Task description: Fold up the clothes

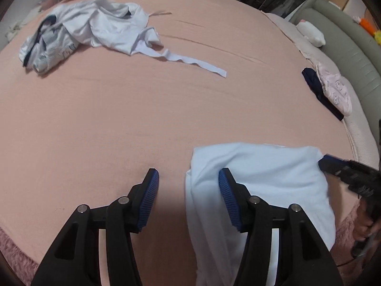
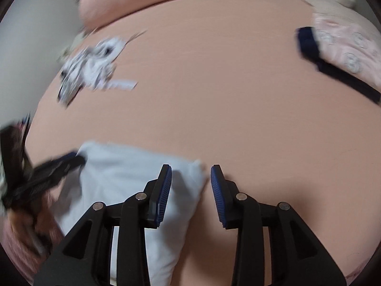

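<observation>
blurred: crumpled white garments (image 2: 89, 68), upper left, right wrist view | cut off: folded pale-blue cloth (image 1: 259, 190) at bottom edge | blurred: left tongs (image 2: 71, 160), left edge

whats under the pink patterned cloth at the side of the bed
A dark navy garment lies under the pink patterned cloth, its edge sticking out on the bedsheet. How far it runs beneath is covered, as is anything else below.

left gripper (image 1: 188, 175) – fingers apart, angled down | right gripper (image 2: 191, 171) – fingers parted, angled down
</observation>
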The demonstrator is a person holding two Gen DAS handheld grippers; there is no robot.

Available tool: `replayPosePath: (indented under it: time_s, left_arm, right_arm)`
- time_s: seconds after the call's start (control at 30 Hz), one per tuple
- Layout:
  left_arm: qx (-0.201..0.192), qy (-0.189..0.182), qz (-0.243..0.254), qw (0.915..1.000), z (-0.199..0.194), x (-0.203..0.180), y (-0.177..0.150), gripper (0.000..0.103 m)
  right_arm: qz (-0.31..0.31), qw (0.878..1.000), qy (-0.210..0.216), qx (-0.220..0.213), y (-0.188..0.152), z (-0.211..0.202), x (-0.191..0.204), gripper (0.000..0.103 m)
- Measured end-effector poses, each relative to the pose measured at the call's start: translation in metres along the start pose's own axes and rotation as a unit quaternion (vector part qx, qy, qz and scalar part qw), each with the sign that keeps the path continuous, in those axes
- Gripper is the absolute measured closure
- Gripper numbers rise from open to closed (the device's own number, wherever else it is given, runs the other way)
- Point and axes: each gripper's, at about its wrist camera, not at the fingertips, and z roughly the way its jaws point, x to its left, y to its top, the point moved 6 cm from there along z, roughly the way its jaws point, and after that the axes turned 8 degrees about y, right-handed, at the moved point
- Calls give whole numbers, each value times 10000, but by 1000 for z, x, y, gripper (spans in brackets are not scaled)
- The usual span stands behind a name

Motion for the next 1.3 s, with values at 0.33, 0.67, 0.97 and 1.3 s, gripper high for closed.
replayPosePath:
  time_s: [0.33,0.67,0.97,1.3]
  left_arm:
    - [495,-1416,-383,9879,-24,-6,-27,48]
    - [611,-1214,-799,9875,-26,15,-44,47]
    - [916,-1427,-692,9831,-12,-4,-64,33]
    - [840,-1778,-756,9776,-14,-17,-58,76]
  right_arm:
    - [584,9961,656,-13,-30,-19,29,62]
    - [1248,9913,417,-15,-59,-37,-3,58]
    - [1484,9816,1192,142,-78,-21,12,54]
    - [1757,9619,2077,277,-69,-4,19,61]
